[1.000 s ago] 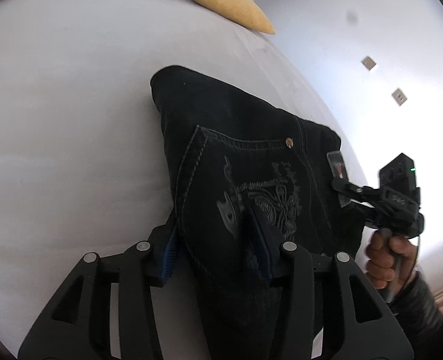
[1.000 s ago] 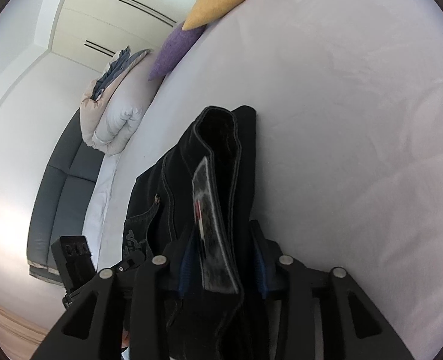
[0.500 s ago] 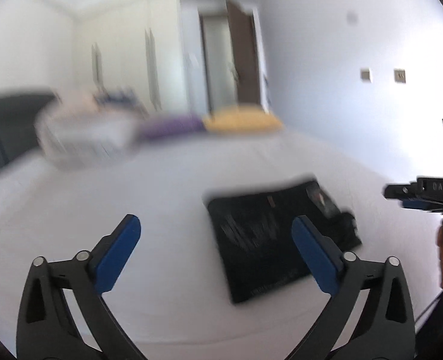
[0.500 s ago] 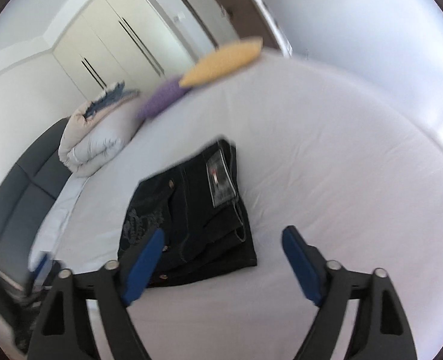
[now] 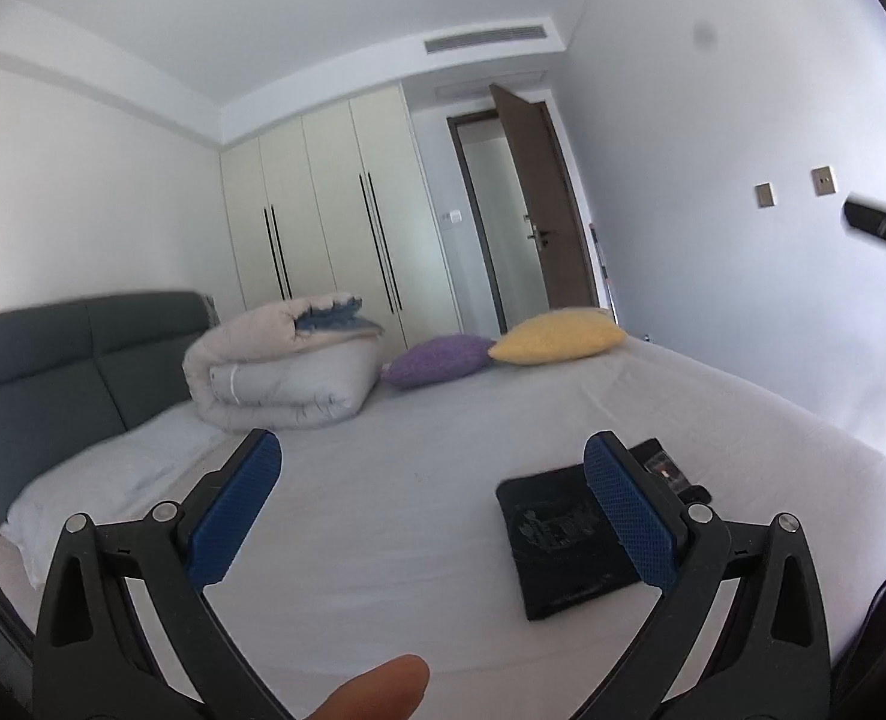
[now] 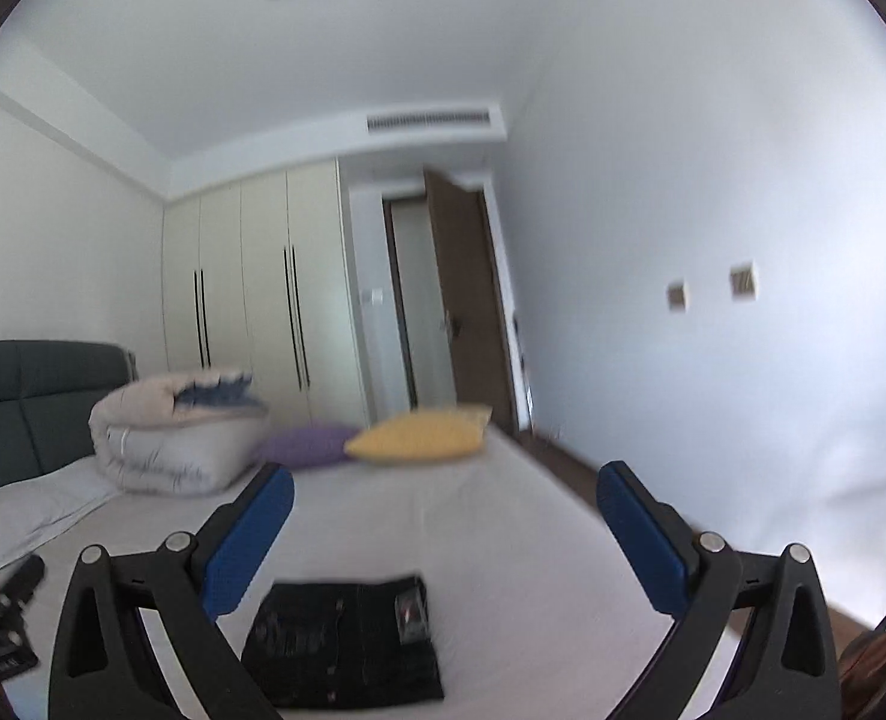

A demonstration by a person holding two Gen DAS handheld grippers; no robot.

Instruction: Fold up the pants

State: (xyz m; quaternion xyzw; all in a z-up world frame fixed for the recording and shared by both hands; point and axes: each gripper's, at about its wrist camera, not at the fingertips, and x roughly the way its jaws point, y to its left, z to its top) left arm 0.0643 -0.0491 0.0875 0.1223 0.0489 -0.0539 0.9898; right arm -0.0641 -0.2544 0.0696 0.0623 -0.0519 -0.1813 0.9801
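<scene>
Both blue-padded black grippers, left (image 5: 431, 510) and right (image 6: 445, 540), spread wide, right's jaws opening, gripping nothing. Folded black denim pants (image 6: 347, 642) lying flat on white bed sheet (image 5: 443, 450), well clear. Risk, likely: loose top fold springing open, unpressed.

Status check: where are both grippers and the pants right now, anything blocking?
Left gripper open, empty; right gripper jaws opening, empty. Black pants folded flat on the white bed, untouched. Nothing on or against them.
</scene>
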